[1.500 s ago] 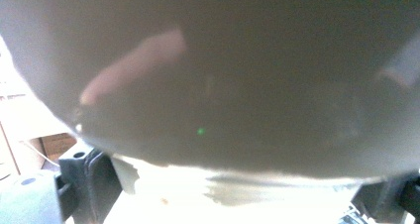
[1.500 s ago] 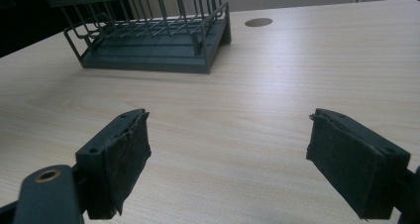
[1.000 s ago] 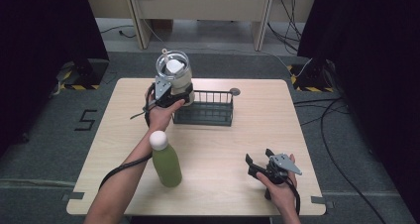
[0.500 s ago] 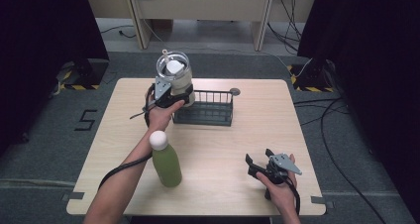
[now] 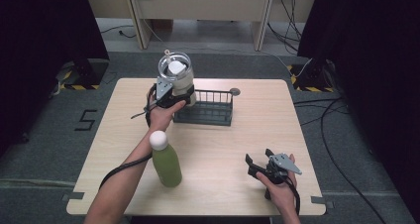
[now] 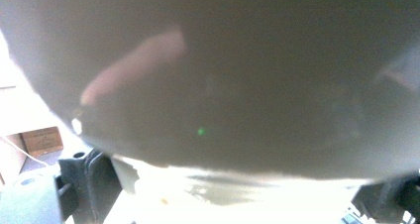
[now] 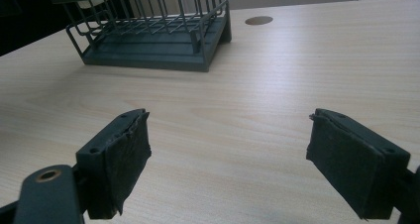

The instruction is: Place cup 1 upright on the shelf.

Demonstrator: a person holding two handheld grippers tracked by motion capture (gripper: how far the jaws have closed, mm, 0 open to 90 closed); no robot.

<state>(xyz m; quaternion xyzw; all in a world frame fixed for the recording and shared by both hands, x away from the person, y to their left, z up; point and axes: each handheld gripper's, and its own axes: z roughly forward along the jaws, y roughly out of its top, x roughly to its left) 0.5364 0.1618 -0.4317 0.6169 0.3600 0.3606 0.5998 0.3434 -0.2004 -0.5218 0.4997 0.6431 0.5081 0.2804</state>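
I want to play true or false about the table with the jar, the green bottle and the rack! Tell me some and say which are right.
1. The left gripper holds a clear jar by the wire rack. True.
2. The green bottle lies on its side. False: it stands upright on the table.
3. The right gripper has nothing between its jaws. True: they stand apart over bare wood.
4. The bottle has a black cap. False: its cap is white.
5. The green bottle sits inside the rack. False: it stands apart from the rack, nearer the person.
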